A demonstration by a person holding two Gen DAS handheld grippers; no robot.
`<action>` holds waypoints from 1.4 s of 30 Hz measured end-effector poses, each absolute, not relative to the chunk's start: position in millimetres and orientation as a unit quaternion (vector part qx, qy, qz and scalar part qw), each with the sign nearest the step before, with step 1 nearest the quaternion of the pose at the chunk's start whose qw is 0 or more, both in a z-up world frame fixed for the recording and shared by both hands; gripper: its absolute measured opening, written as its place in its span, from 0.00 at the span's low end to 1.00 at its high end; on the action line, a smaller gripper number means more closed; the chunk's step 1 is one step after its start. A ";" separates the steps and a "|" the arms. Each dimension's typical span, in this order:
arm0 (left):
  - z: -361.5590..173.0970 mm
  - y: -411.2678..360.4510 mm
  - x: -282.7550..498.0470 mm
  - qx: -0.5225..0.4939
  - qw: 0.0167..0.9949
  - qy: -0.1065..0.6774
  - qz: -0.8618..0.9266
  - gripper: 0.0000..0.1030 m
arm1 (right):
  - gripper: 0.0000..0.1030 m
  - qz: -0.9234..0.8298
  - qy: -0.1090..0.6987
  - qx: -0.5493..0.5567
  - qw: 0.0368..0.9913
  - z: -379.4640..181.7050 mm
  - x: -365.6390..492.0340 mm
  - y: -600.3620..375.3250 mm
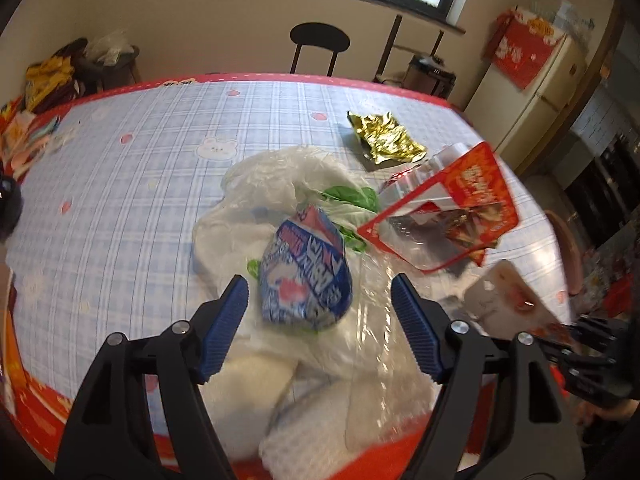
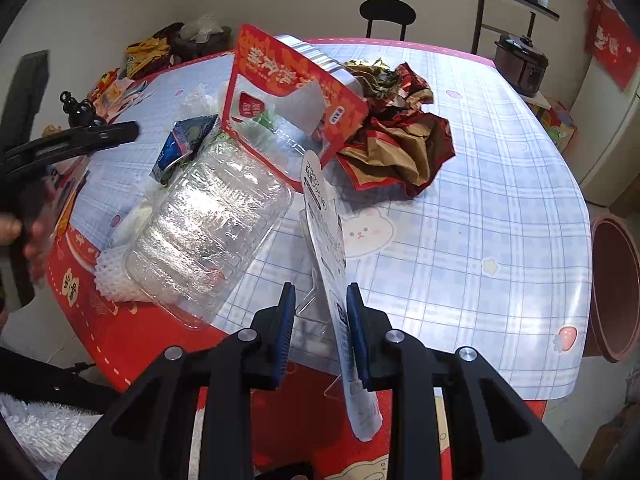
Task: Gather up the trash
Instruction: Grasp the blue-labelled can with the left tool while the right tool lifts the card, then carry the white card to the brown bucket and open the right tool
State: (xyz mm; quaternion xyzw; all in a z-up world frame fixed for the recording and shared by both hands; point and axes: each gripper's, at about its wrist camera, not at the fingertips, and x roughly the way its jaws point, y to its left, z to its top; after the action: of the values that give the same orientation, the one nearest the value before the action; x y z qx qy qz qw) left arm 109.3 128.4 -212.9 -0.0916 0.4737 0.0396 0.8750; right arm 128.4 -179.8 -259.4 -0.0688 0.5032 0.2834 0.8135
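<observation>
In the left wrist view my left gripper stands open just over a crumpled blue, white and pink wrapper. The wrapper lies on a white plastic bag, close ahead of the blue pads and not pressed by them. A red window pouch and a gold wrapper lie beyond. My right gripper is shut on a white blister card, held upright above the table's near edge. A clear plastic tray, the red pouch and crumpled red-gold wrapping lie ahead of it.
The table has a blue checked cloth with a red border. Packets are piled at its far left corner. A black chair stands behind, a fridge to the right. A brown tub sits on the floor by the table's right side.
</observation>
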 end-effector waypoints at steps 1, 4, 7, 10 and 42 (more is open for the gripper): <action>-219.1 126.1 118.5 -0.084 0.871 0.481 0.047 0.72 | 0.26 0.281 0.504 -0.067 0.814 -259.9 128.4 -182.5; -234.7 124.5 140.1 -0.074 0.863 0.496 0.065 0.72 | 0.26 0.274 0.505 -0.066 0.816 -260.8 126.4 -189.2; -248.2 120.8 151.0 -0.060 0.856 0.508 0.078 0.68 | 0.26 0.267 0.508 -0.062 0.817 -263.1 124.9 -196.0; -261.1 117.9 156.8 -0.052 0.847 0.524 0.078 0.46 | 0.26 0.260 0.510 -0.053 0.818 -264.6 125.1 -203.3; -163.3 185.4 54.5 -0.168 0.906 0.388 -0.018 0.09 | 0.24 0.250 0.467 -0.023 0.848 -217.1 112.2 -181.4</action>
State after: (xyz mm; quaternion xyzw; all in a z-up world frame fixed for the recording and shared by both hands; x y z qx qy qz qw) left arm 54.5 185.4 -163.3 -0.1678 0.3877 -0.0179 0.9062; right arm 112.2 -181.4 -217.1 -0.0228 0.4667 0.2498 0.8481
